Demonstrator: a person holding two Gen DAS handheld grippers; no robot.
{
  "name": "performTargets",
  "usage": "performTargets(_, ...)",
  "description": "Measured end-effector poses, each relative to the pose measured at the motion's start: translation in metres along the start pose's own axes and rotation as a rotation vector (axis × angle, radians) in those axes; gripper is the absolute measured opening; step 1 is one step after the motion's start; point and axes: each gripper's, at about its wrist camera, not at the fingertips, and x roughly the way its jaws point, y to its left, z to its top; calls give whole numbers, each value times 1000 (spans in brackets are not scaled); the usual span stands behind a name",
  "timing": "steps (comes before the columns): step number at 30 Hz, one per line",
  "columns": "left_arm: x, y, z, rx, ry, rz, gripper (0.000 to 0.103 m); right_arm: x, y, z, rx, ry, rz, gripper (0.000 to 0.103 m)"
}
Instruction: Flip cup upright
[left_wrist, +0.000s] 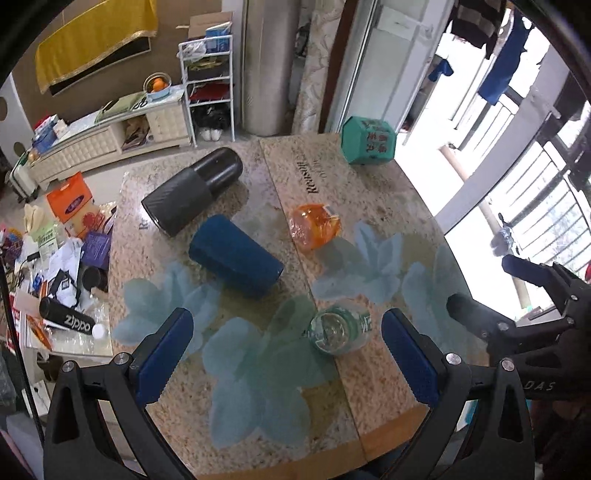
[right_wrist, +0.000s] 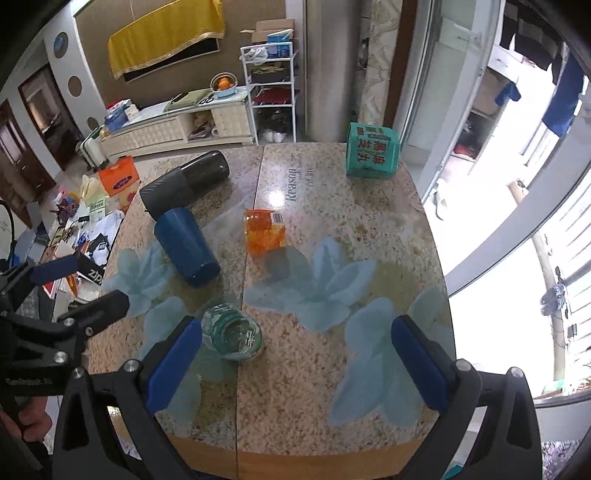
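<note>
- Here the speckled bench (left_wrist: 369, 206) with blue flower print carries everything
- left tool (left_wrist: 286, 343) and right tool (right_wrist: 295, 350) hover above its near edge, both released, jaws spread wide, holding nothing
- dark grey flask (left_wrist: 194, 190) lies on its side, far left
- blue cup (left_wrist: 236, 256) lies on its side just beside the flask
- green box (left_wrist: 367, 140) sits at the far edge
- orange packet (left_wrist: 314, 227) lies mid-bench
- clear glass jar (left_wrist: 338, 328) lies nearest the tools
</note>
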Motion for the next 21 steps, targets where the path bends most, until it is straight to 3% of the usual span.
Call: performTargets(21,-6,2,5,-13,12,-15,103,-5,10,6,21,-7,-38,103)
